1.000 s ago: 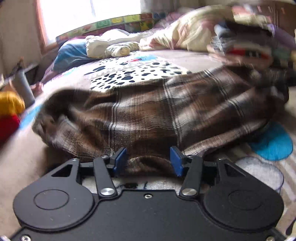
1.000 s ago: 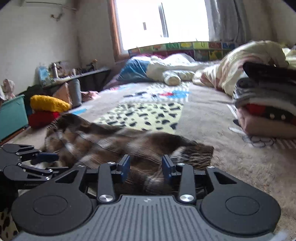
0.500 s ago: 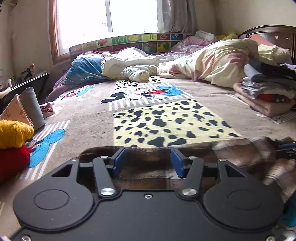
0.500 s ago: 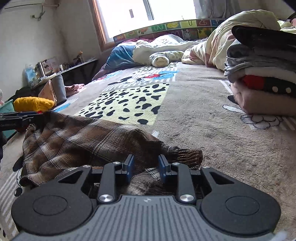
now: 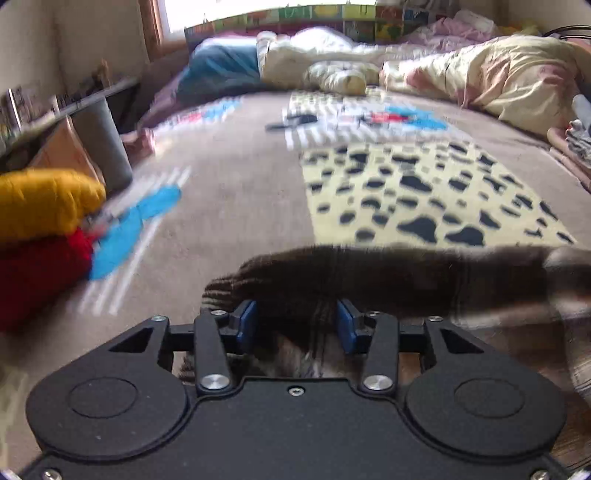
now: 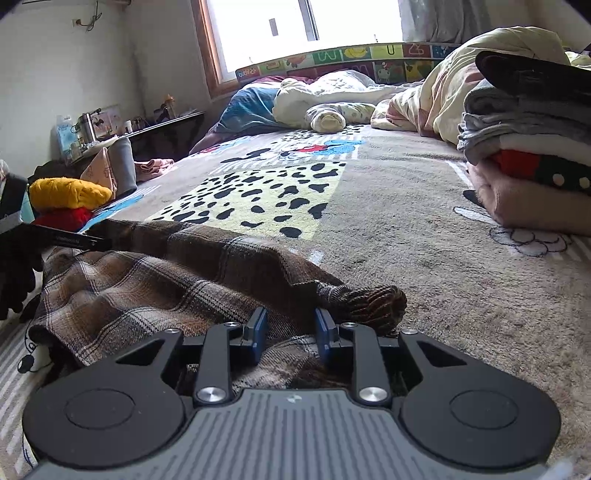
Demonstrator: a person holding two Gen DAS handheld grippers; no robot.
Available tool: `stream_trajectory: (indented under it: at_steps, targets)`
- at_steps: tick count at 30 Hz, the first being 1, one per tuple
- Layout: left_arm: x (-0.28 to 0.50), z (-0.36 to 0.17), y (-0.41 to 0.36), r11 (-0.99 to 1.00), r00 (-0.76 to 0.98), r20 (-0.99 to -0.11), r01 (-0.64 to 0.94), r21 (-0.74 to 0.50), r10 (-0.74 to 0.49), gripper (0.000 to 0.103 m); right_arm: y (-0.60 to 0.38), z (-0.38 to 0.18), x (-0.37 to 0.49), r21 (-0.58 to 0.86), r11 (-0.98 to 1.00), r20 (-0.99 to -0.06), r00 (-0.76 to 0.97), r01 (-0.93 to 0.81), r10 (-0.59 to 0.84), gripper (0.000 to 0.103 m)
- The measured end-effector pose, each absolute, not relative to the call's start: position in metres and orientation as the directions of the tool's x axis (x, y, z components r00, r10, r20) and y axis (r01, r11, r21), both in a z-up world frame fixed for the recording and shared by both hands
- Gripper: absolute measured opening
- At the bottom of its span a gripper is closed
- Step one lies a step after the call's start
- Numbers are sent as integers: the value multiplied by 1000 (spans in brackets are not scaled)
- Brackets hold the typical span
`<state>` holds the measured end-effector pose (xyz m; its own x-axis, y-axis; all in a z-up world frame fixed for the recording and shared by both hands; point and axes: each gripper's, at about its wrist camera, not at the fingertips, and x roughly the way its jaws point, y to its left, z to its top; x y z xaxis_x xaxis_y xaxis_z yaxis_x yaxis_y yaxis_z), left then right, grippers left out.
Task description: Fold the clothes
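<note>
Bedroom with bright window (image 6: 310, 22) at far wall. Bed covered by beige cartoon-print blanket (image 6: 406, 229) with dalmatian-spotted panel (image 6: 258, 199); rumpled cream duvet (image 6: 436, 92) at head, stack of folded clothes (image 6: 532, 147) on right edge. Brown plaid garment (image 6: 155, 288) lying crumpled on near blanket. Right gripper (image 6: 290, 328) closing, fabric bunched between blue pads. Left gripper (image 5: 295, 325) narrowing around dark hem, grip uncertain through blur.
</note>
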<state>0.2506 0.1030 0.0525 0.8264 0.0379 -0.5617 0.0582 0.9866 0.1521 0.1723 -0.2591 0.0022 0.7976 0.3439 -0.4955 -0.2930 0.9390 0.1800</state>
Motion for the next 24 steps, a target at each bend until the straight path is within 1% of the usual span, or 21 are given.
stream_trajectory:
  at_steps: [2,3,4,6,7,8,12,13,14,15,16,17,19,21,24]
  targets:
    - [240,63,91,982,881,-474,84,172,7,44,-258,2,171,172,941,-490,803,-293,339,28]
    - [239,62,87,978,897,-442,105,180,-15,44,-257,2,171,169,941,-490,804,-292,338,28]
    - [242,56,86,974,900,-436,114,194,-18,46,-257,1,170,168,942,-489,805,-292,337,28]
    - [263,32,91,975,849,-528,88,204,33,46,-257,1,170,169,941,-487,806,-292,337,28]
    - [272,13,101,984,794,-607,79,158,33,46,-258,0,171,173,941,-485,806,-292,340,28]
    - [272,4,112,992,808,-589,75,102,0,47,-259,0,171,177,940,-484,805,-293,342,28]
    - [289,11,111,986,778,-629,104,131,2,48,-258,-1,170,169,942,-479,811,-291,337,27]
    - [290,19,113,987,768,-641,111,119,-9,48,-258,-1,170,166,942,-478,812,-291,335,27]
    - [285,29,118,991,771,-636,99,87,-21,49,-258,-2,169,164,943,-477,813,-290,333,27]
    - [271,41,125,997,810,-585,70,36,-36,48,-259,-2,169,170,942,-473,814,-290,336,27]
    - [256,52,133,999,845,-532,42,-18,-45,52,-261,-2,168,180,939,-466,816,-292,343,27]
    - [240,59,143,997,866,-498,-1,-80,-39,53,-263,-2,167,191,936,-457,818,-295,351,27]
    - [212,61,165,975,886,-463,-75,-208,-30,54,-267,-3,166,214,930,-439,821,-300,365,28]
    - [190,50,186,932,884,-465,-129,-339,-47,55,-269,-3,164,228,925,-421,825,-305,376,28]
    - [167,26,207,851,866,-492,-189,-490,-91,55,-269,-1,160,230,922,-398,834,-312,382,31]
